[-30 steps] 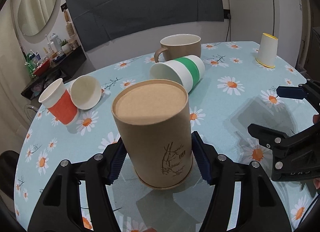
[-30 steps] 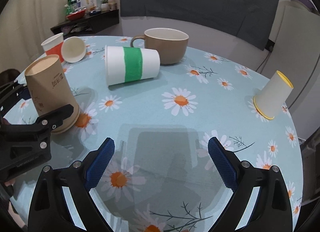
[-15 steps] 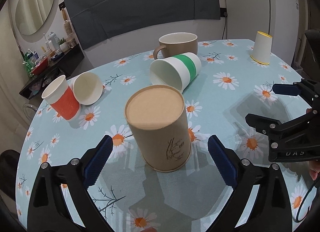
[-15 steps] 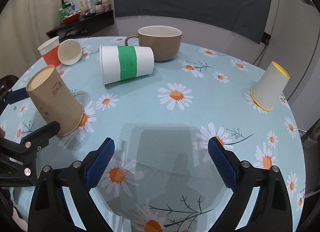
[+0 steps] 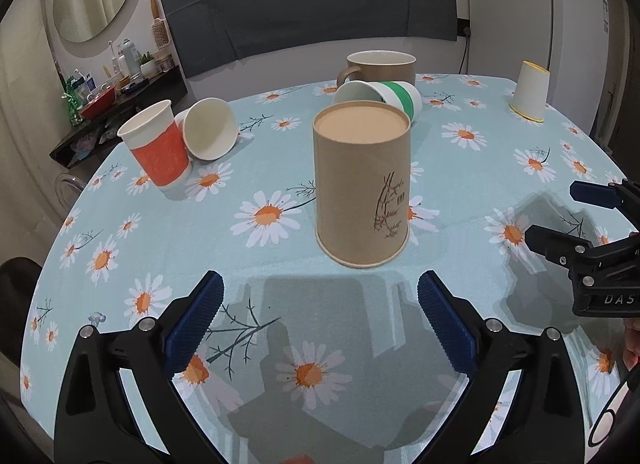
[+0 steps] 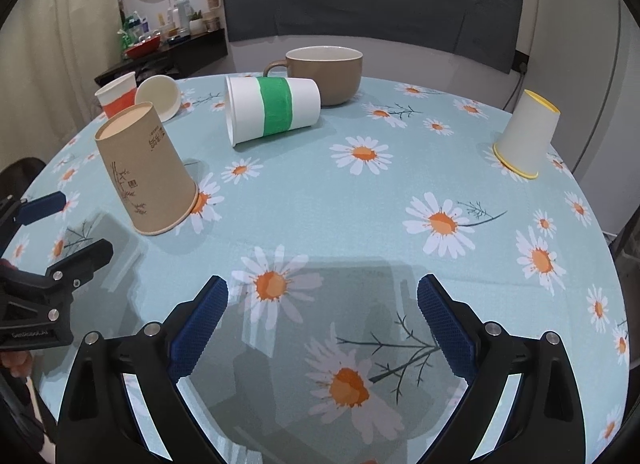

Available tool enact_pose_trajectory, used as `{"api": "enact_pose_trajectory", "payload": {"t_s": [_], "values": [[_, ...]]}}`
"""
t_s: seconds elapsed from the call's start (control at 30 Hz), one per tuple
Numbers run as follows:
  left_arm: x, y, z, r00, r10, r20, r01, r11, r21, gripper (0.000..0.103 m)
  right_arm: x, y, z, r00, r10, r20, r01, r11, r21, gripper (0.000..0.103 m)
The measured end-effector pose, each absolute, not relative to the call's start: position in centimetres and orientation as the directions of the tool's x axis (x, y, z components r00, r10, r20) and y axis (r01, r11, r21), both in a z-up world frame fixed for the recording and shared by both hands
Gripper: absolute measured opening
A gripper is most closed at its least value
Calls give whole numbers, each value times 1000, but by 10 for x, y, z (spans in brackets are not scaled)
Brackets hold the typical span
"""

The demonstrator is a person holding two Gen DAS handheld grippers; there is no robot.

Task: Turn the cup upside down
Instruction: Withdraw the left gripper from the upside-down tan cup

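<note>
A brown paper cup (image 5: 362,184) stands upside down, rim on the daisy tablecloth, just ahead of my left gripper (image 5: 320,318). The left gripper is open and empty, its blue pads a short way back from the cup and apart from it. The same cup shows at the left of the right wrist view (image 6: 146,174). My right gripper (image 6: 322,322) is open and empty above the cloth, well right of the cup.
A white cup with a green band (image 6: 274,110) lies on its side before a brown mug (image 6: 326,72). A red cup (image 5: 158,144) stands upright beside a tipped white cup (image 5: 210,128). A yellow-rimmed cup (image 6: 526,134) stands upside down at the right edge.
My left gripper opened off the brown cup and drew back from it. The cup stays upside down on the table. The right gripper barely moved.
</note>
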State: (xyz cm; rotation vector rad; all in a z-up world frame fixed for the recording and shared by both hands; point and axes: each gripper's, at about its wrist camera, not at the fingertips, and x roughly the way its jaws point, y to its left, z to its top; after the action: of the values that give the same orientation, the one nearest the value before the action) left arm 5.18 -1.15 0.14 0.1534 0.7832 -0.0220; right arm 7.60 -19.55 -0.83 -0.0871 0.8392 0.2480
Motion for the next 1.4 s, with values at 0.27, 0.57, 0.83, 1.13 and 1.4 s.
{"api": "enact_pose_trajectory", "payload": {"t_s": [0.27, 0.57, 0.83, 1.13, 1.4], "values": [[36, -5, -10, 721, 40, -692, 55, 992, 114, 96, 49, -204, -13, 671, 268, -692, -255, 959, 124, 93], [27, 0, -10, 751, 9, -660, 61, 995, 83, 96, 25, -197, -5, 764, 205, -612, -220, 974, 51, 94], [20, -6, -9, 778, 22, -628, 72, 990, 124, 96, 20, -190, -4, 781, 192, -594, -236, 972, 3, 94], [21, -3, -10, 765, 11, -643, 71, 992, 102, 96, 20, -190, -5, 775, 199, -599, -243, 970, 8, 94], [22, 1, -10, 764, -5, -646, 71, 994, 77, 96, 20, -190, -6, 771, 202, -604, -250, 968, 4, 94]]}}
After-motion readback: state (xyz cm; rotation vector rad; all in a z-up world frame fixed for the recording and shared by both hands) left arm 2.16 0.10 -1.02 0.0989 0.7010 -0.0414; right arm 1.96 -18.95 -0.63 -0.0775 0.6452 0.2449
